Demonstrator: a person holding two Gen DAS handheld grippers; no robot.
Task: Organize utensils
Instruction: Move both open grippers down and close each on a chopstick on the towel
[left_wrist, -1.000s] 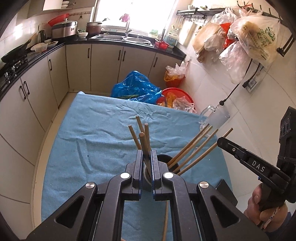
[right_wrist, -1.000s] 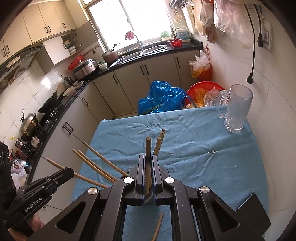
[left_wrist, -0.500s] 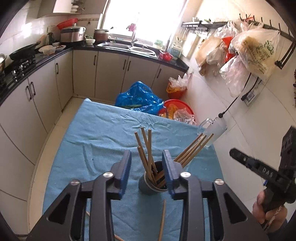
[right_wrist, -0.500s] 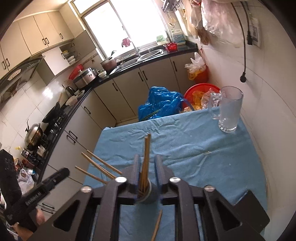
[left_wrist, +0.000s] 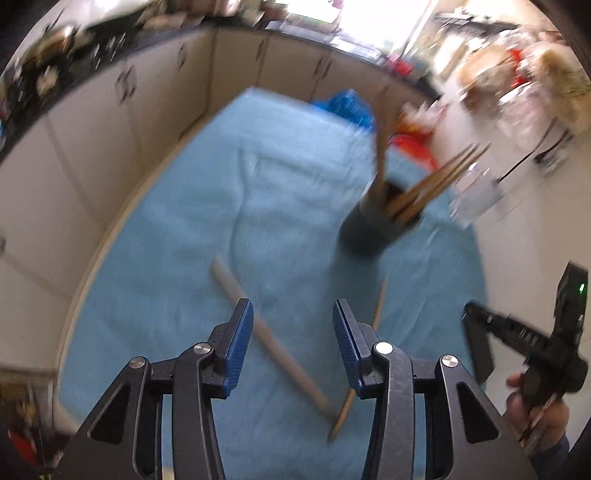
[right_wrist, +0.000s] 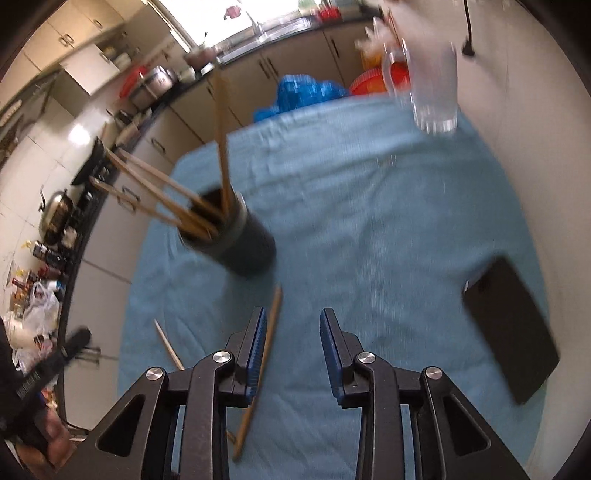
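A dark cylindrical holder (left_wrist: 380, 225) (right_wrist: 240, 240) stands on the blue cloth (left_wrist: 192, 229) with several wooden chopsticks leaning in it. Two loose chopsticks lie crossed on the cloth in front of it: a pale one (left_wrist: 273, 339) (right_wrist: 168, 343) and a thinner brown one (left_wrist: 369, 332) (right_wrist: 269, 332). My left gripper (left_wrist: 291, 321) hovers above the pale chopstick, jaws opening, pads pressing on nothing. My right gripper (right_wrist: 293, 321) hangs over the brown chopstick, which lies by its left finger; its jaws are also opening and grip nothing. Both views are motion-blurred.
A glass mug (right_wrist: 432, 92) stands at the cloth's far right corner, and a flat black slab (right_wrist: 509, 332) lies near the right edge. Kitchen cabinets (left_wrist: 110, 110) run along the left and far sides. The other gripper shows at the edge of each view (left_wrist: 517, 336) (right_wrist: 48, 369).
Both grippers were shut on chopsticks over the holder; those chopsticks now stand in it. Both grippers have opened, pulled back and dropped toward the loose chopsticks on the cloth.
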